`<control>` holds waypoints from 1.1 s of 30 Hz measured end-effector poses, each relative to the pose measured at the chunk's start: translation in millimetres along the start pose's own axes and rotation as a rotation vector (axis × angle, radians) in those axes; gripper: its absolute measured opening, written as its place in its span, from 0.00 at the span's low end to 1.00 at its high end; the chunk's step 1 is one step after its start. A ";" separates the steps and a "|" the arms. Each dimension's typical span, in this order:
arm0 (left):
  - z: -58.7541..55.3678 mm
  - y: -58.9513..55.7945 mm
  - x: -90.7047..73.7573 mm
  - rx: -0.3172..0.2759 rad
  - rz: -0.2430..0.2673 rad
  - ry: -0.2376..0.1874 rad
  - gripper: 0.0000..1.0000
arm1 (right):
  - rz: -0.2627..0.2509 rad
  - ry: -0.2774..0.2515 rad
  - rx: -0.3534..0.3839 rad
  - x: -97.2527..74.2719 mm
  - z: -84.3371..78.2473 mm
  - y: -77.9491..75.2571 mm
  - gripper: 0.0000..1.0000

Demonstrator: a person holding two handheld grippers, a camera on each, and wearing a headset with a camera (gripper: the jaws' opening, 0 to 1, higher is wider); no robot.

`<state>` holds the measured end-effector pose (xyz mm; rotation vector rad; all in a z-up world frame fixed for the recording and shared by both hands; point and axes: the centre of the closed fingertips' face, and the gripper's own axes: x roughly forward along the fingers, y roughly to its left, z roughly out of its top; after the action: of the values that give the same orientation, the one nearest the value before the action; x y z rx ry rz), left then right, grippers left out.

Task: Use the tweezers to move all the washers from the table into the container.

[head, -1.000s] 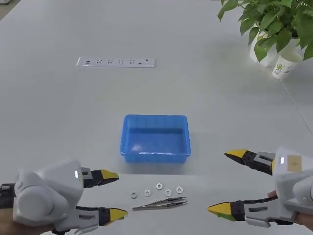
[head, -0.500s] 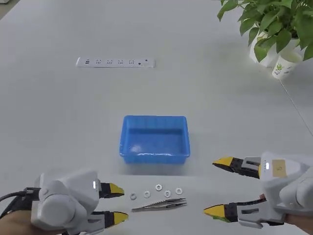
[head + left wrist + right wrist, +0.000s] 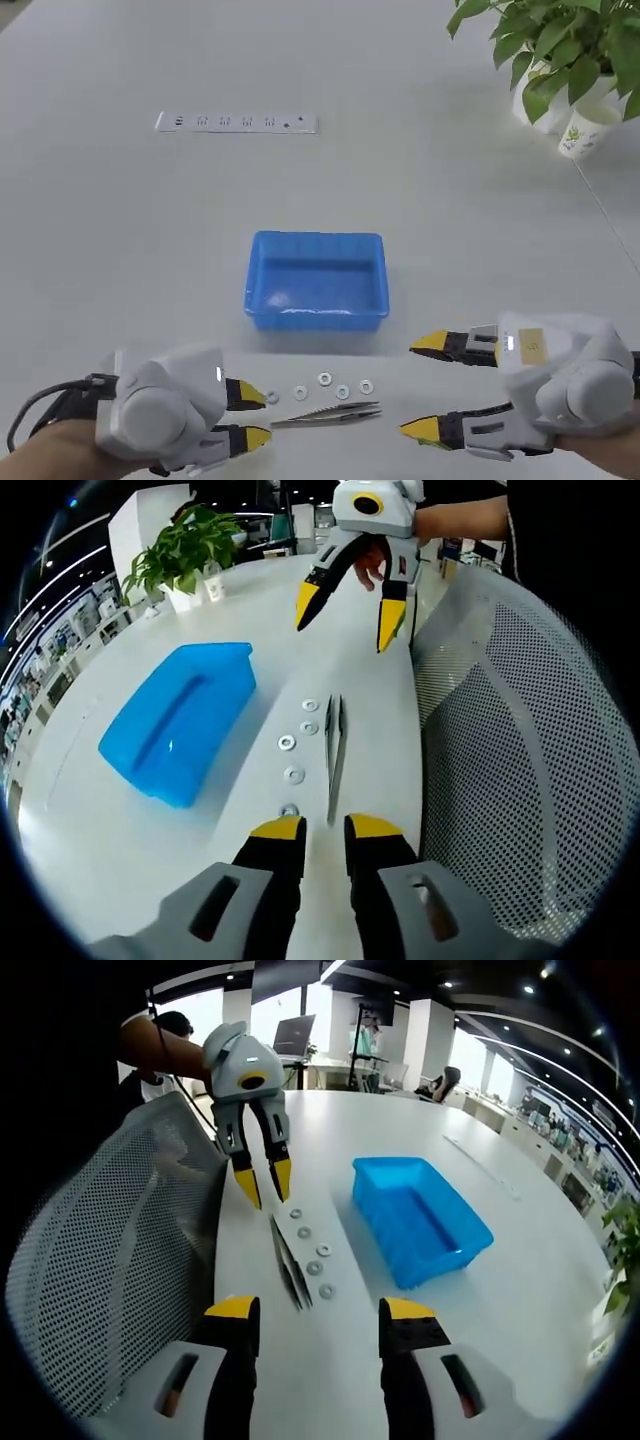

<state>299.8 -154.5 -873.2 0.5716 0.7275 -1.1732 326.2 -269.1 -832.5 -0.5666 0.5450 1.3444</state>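
Your left tongs (image 3: 265, 417) barely parted, empty, near tweezers' (image 3: 325, 414) left end. Right tongs (image 3: 407, 389) spread wide, empty. Tweezers flat on surface (image 3: 150, 250), five washers (image 3: 324, 379) just beyond. Container (image 3: 316, 320) looks empty: whole job left.

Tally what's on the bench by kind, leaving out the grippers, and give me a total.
washers: 5, all on the table by the tweezers
tweezers: 1
blue container: 1
power strip: 1
potted plant: 1
Total: 9
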 end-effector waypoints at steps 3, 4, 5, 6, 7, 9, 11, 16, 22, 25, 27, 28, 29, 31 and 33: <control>-0.2 -1.2 3.7 0.006 -0.008 0.005 0.18 | 0.019 0.010 -0.016 3.7 0.1 3.3 0.44; 0.1 -1.7 5.3 0.006 -0.013 0.007 0.18 | 0.022 0.012 -0.018 4.5 0.1 3.8 0.44; 0.3 -2.0 6.3 0.008 -0.015 0.008 0.17 | 0.025 0.013 -0.020 5.2 0.1 4.2 0.43; 0.8 -2.0 7.7 0.012 -0.015 0.009 0.17 | 0.030 0.016 -0.022 6.1 -0.4 4.9 0.42; 1.1 -1.9 8.4 0.010 -0.016 0.009 0.17 | 0.034 0.018 -0.024 6.8 -0.7 5.5 0.41; 2.8 -2.6 10.5 0.003 -0.021 0.005 0.16 | 0.045 0.025 -0.029 8.6 -1.4 7.6 0.40; 2.6 -3.0 13.6 0.005 -0.023 0.008 0.16 | 0.054 0.032 -0.032 10.1 -2.2 9.4 0.39; 4.2 -3.8 18.7 0.008 -0.030 0.008 0.14 | 0.069 0.040 -0.039 13.6 -2.8 12.4 0.36; 5.9 -4.0 23.1 0.005 -0.037 0.008 0.12 | 0.083 0.042 -0.052 17.8 -0.7 16.2 0.34; 6.4 -2.5 23.7 0.008 -0.035 0.008 0.11 | 0.090 0.044 -0.057 19.7 -0.3 17.7 0.32; 6.0 -1.6 23.8 0.018 -0.033 0.012 0.10 | 0.092 0.048 -0.061 20.3 -0.4 17.9 0.32; 6.0 -1.2 23.7 0.019 -0.030 0.013 0.09 | 0.092 0.049 -0.063 20.7 -0.5 17.7 0.32; 6.0 -1.0 23.7 0.021 -0.028 0.013 0.09 | 0.091 0.050 -0.065 20.9 -0.5 17.4 0.32; 5.7 0.3 23.6 0.031 -0.019 0.019 0.07 | 0.090 0.052 -0.068 21.2 0.0 16.9 0.31; 5.9 0.1 23.7 0.039 -0.019 0.021 0.06 | 0.089 0.054 -0.073 21.5 0.3 16.1 0.31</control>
<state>306.1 -173.3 -887.4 0.6119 0.7309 -1.2032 313.4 -250.9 -847.6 -0.6462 0.5729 1.4407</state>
